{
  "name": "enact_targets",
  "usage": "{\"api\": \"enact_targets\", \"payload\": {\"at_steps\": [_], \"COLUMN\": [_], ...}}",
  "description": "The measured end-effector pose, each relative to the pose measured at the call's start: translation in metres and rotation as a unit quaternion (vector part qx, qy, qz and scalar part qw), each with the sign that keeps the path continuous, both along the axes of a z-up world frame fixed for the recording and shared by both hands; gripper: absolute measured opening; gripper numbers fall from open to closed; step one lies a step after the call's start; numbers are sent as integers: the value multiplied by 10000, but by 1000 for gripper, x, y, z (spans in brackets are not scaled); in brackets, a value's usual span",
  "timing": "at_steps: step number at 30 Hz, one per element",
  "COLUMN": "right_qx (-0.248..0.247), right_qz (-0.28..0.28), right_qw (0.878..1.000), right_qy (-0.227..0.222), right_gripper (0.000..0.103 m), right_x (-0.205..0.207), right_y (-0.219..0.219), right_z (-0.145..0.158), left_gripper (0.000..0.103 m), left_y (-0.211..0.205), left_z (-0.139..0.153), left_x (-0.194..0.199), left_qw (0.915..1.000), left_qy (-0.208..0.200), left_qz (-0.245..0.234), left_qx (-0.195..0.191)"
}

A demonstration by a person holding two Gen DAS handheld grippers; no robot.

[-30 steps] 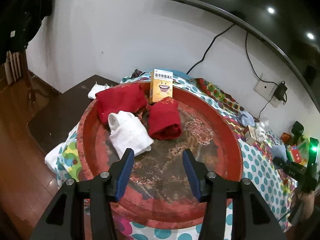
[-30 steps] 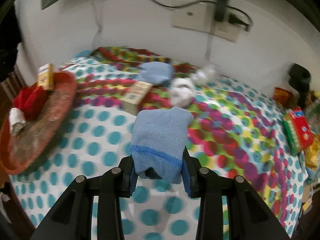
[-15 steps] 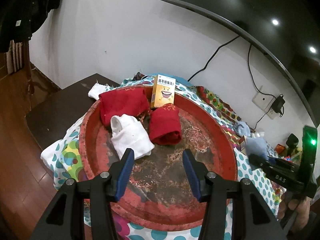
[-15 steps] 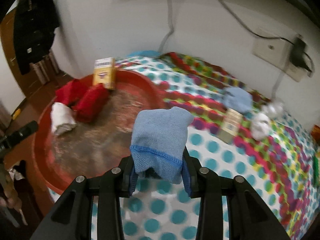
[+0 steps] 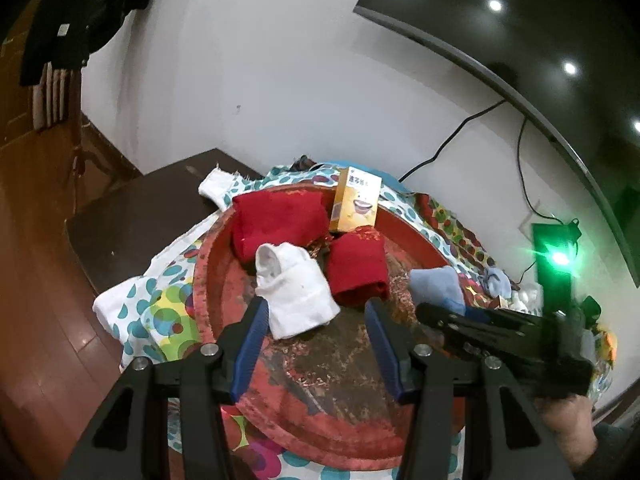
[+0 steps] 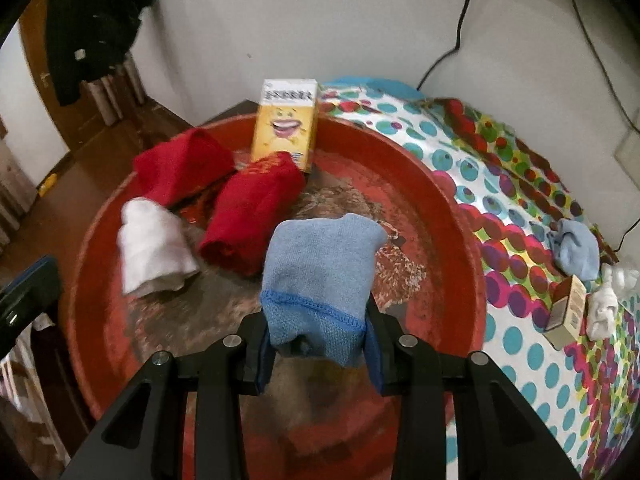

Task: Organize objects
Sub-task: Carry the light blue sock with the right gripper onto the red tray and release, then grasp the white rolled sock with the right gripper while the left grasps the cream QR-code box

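Now the right gripper's (image 6: 318, 344) fingers pinch the blue sock (image 6: 320, 276) between them, above the red tray (image 6: 452, 216).

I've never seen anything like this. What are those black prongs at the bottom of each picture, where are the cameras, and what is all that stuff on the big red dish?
There is no robot here: a person holds a two-fingered gripper in each hand, and each gripper carries a wide-angle camera looking along its fingers. One picture comes from the left gripper, whose jaws stand open and empty. The other comes from the right gripper, which is clamped on a blue sock and holds it over the red tray. In the tray lie two red rolled cloths, a white sock and an upright yellow box. On the spotted tablecloth beside the tray are another blue sock, a small brown box and something small and white. In the left picture you also see the right gripper coming in from the side.
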State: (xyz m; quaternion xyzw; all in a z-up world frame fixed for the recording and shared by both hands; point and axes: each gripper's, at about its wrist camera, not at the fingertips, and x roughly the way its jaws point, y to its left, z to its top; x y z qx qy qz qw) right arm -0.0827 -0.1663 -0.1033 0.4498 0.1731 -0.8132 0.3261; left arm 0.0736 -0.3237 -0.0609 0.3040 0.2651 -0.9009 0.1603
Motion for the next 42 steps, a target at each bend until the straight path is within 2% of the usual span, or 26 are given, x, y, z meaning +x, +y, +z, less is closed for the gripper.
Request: {"api": "enact_targets", "payload": {"at_steps": [5, 8, 10, 13, 14, 17, 19, 21, 24, 26, 29, 32, 34, 36, 39, 42], "right_qx": [179, 208, 246, 126, 47, -270, -613, -938, -826, -819, -610, -337, -196, -127, -329, -360], "right_qz": [-147, -196, -191, -92, -72, -76, -226, -275, -752, -983, -1525, -2138, -2307, -2378, -2310, -2318], "right_qw": [9997, 9994, 9994, 9999, 9999, 9994, 9975, 9947, 9916, 9891, 9839, 9748, 9715, 9701, 9715, 9712], "right_qy": [-100, -207, -150, -16, 57, 190, 287, 315, 655, 733, 709, 543, 516, 465, 413, 428], "right_gripper": [35, 42, 46, 47, 48, 69, 70, 70, 72, 72, 70, 69, 69, 68, 67, 65], "right_x": [-19, -24, -23, -13, -8, 0, 4, 4, -11, -24, -55, -92, -106, -122, -135, -152], "right_y": [-18, -22, -20, -6, 4, 34, 65, 91, 133, 156, 200, 239, 251, 258, 254, 242], "right_z": [-14, -21, -21, -12, -5, 11, 27, 39, 54, 55, 43, 17, 4, -8, -14, -21], "left_gripper": [51, 51, 51, 51, 52, 51, 51, 51, 52, 51, 52, 52, 52, 52, 52, 52], "left_y": [-2, -2, -1, 1, 1, 7, 13, 19, 24, 33, 42, 45, 46, 45, 45, 50], "left_z": [-6, -8, -8, -9, -9, -6, -4, -3, -3, -3, -3, -4, -6, -8, -10, -9], "left_x": [-3, -3, -4, -4, -4, -5, -7, -8, -10, -15, -18, -19, -20, -21, -21, -22], "left_qw": [9999, 9998, 9999, 9999, 9999, 9999, 9994, 9991, 9993, 9976, 9957, 9953, 9951, 9947, 9940, 9893], "left_qy": [-80, -80, -115, -151, -138, -128, -203, -225, -139, -302, -385, -375, -408, -433, -428, -523], "left_qz": [-33, -58, -27, -25, -39, -80, -94, -198, -313, -384, -481, -605, -608, -598, -623, -596], "left_qx": [87, 161, 108, 78, 90, -40, -261, -295, -177, -483, -696, -662, -667, -710, -791, -1228]}}
